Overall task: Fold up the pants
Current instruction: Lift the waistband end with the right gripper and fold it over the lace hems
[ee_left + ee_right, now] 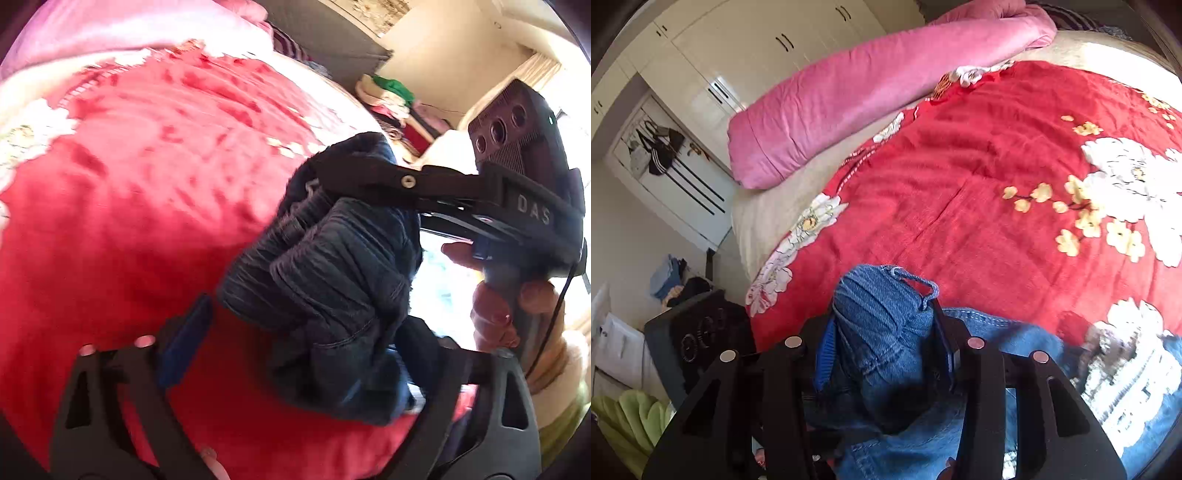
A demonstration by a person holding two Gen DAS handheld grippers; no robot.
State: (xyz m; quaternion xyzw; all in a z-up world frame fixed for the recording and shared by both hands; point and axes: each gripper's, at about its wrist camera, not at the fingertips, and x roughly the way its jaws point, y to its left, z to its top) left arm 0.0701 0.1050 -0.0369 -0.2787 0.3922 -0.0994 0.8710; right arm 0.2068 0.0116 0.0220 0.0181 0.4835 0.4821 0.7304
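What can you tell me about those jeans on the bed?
The jeans are blue denim with pale stitching and a belt loop showing at the top. They are bunched into a thick wad, not flat, over a red flowered blanket. The right gripper pinches the wad between its fingers. The left gripper's fingers straddle the cloth, seemingly without pressing.

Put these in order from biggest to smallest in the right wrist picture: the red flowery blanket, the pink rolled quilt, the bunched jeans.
1. Red flowery blanket: fills most of the view.
2. Pink rolled quilt.
3. Bunched jeans: close to the camera, so they look bigger than they are.
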